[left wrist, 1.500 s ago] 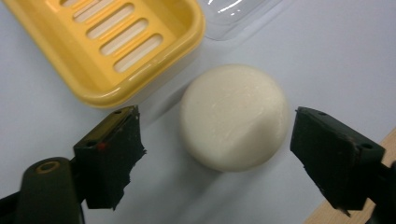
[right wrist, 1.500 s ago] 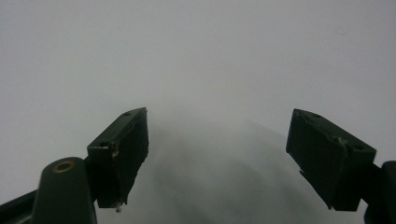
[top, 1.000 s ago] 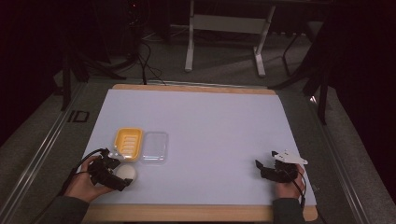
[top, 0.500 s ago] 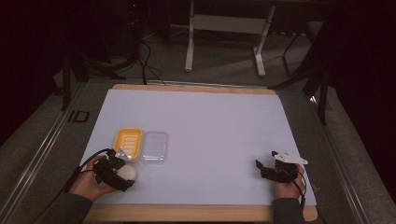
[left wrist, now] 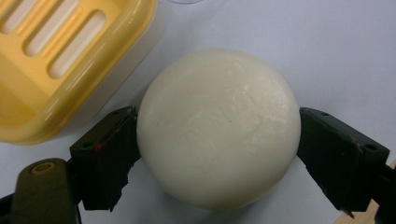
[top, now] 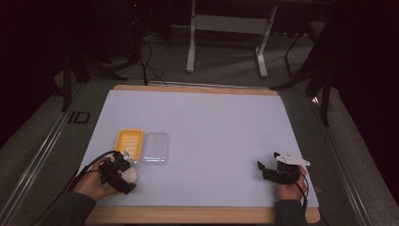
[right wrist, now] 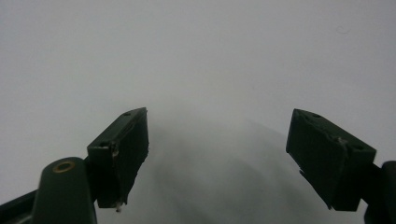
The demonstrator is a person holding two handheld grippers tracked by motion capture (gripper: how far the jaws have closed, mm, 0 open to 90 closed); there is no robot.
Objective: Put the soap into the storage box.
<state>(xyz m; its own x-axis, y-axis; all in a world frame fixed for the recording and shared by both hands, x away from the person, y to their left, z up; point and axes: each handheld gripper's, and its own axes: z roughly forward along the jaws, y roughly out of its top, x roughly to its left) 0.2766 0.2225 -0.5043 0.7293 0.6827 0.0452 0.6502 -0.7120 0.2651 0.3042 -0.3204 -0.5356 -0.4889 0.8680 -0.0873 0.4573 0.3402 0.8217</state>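
Left gripper (left wrist: 218, 140): my jaws have just been closing on the round cream-white soap bar (left wrist: 218, 128), both pads touching its sides.
Soap: on the white table sheet (top: 226, 132), just beside the yellow slotted plastic soap dish (left wrist: 60, 60).
Right gripper (right wrist: 217, 154): wide open, holding nothing.

In the left gripper view the slotted yellow plastic soap dish (left wrist: 60, 60), up and left of the jaws, runs off the top and left edges. A clear rim beyond it is a sliver — cut by the top edge. The round cream-white soap bar (left wrist: 219, 128) between the jaws hides its own underside and whether the pads press it.
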